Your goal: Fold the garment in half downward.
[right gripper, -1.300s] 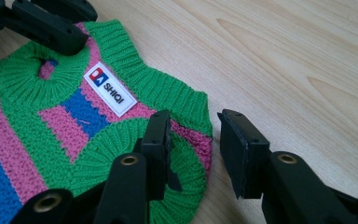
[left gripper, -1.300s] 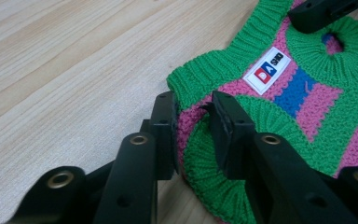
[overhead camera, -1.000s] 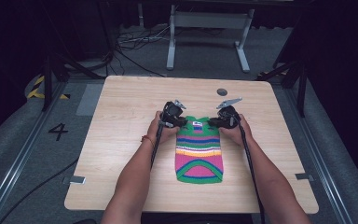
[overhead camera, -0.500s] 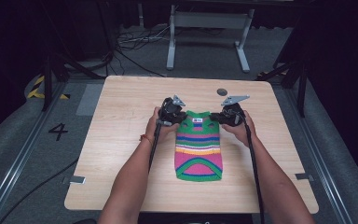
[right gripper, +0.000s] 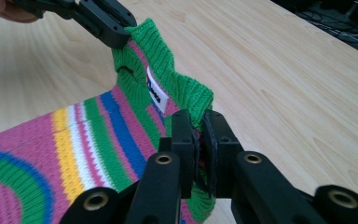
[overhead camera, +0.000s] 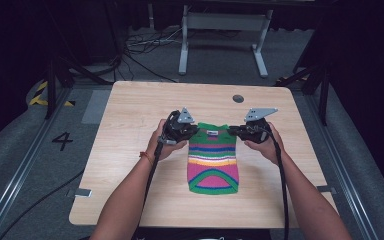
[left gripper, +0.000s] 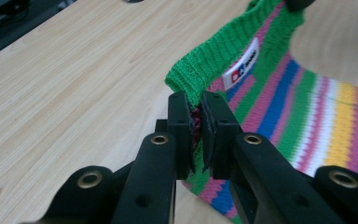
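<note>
A small striped knit sweater point(overhead camera: 213, 160), pink, green, blue, yellow and white with a green collar and a white label, hangs by its top above the wooden table point(overhead camera: 130, 125); its lower part lies on the wood. My left gripper point(overhead camera: 194, 131) is shut on the sweater's left shoulder, the green rib point(left gripper: 200, 70) pinched between its jaws point(left gripper: 196, 126). My right gripper point(overhead camera: 234, 131) is shut on the right shoulder, the knit point(right gripper: 186, 88) squeezed between its pads point(right gripper: 200, 140). In the right gripper view the left gripper point(right gripper: 116, 35) shows at the top left, gripping the far shoulder.
A round dark grommet point(overhead camera: 238, 98) sits near the table's far edge. Behind the table stand a grey metal frame point(overhead camera: 220, 35) and cables on the floor. A floor marking "4" point(overhead camera: 62, 141) lies to the left.
Both grippers have risen and moved toward the far side, lifting the sweater's collar end off the table. The sweater's lower edge has slid with them.
</note>
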### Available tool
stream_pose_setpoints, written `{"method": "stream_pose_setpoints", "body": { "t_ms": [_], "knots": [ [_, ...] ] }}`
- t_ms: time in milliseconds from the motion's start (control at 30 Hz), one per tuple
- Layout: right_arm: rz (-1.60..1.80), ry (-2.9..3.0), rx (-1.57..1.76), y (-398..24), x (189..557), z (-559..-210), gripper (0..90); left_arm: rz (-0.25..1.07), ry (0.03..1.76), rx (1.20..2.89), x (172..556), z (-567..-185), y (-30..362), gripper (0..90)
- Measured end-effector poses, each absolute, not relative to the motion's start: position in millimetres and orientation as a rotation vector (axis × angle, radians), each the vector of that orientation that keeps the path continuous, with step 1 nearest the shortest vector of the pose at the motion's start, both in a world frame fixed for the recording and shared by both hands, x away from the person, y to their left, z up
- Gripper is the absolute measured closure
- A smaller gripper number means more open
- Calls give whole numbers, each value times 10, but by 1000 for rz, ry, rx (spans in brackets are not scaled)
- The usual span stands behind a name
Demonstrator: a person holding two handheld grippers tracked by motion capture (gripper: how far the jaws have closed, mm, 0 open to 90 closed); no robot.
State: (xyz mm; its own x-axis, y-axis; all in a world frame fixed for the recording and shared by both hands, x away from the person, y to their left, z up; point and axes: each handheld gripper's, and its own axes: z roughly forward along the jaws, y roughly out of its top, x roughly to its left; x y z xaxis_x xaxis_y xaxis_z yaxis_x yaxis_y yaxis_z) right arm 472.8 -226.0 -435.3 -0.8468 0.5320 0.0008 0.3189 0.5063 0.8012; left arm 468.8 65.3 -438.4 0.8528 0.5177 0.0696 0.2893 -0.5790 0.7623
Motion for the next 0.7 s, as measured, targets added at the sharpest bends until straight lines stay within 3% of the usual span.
{"method": "stream_pose_setpoints", "body": {
  "t_ms": [700],
  "knots": [
    [1230,2661,519,-2281,4080,-4458,835,332,399,2368,3976,-4503,709,822]
  ]
}}
